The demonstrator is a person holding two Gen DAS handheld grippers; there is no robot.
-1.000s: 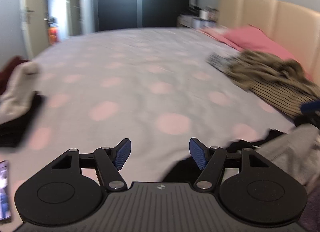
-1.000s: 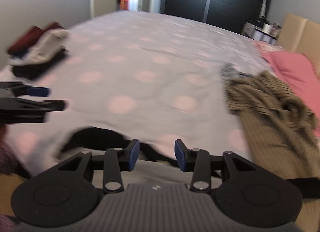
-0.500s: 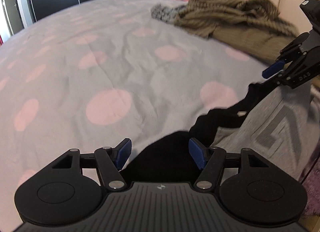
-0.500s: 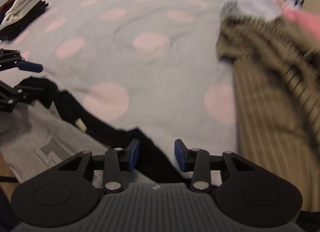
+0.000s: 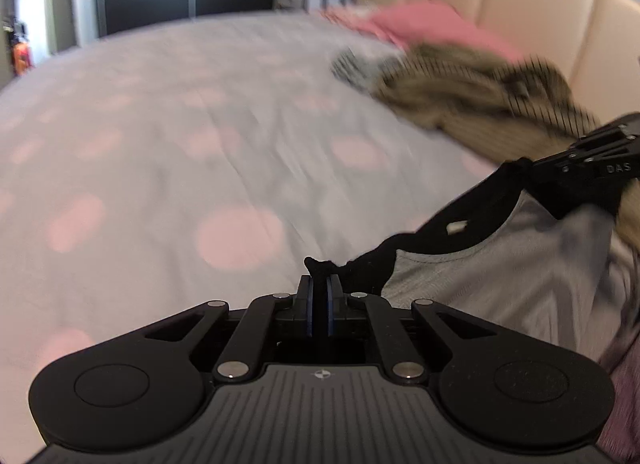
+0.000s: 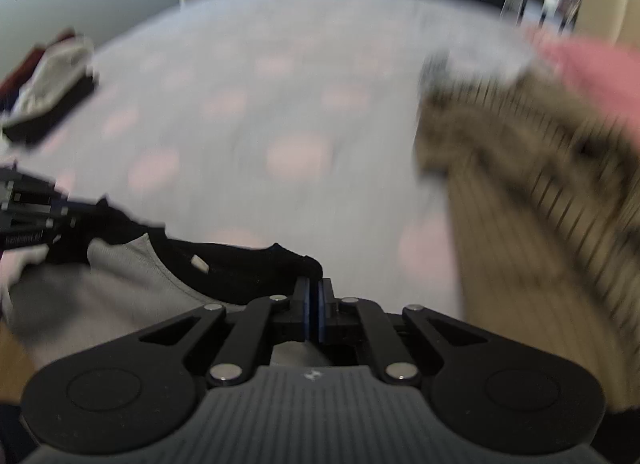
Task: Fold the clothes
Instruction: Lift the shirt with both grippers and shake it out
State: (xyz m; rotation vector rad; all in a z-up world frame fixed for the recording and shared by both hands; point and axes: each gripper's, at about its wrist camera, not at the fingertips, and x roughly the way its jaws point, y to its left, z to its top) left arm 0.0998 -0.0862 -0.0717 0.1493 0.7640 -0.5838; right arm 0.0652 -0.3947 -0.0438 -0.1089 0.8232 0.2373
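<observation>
Left tongs (image 5: 319, 296): matte black linkage arms, silver pivot screws, blue pads on the fingertips.
Right tongs (image 6: 314, 304): same black build, blue pads, silver screws.
Housing: ribbed grey plate at 6 o'clock, two round black discs.
Marking: white lettering "DAS" at 3 o'clock.

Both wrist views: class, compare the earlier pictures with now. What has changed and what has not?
The left gripper and right gripper, open before, have both shut on the black edge of the grey shirt, one at each side of its neckline. The brown striped garment and pink-dotted bedsheet stay as they were.
</observation>
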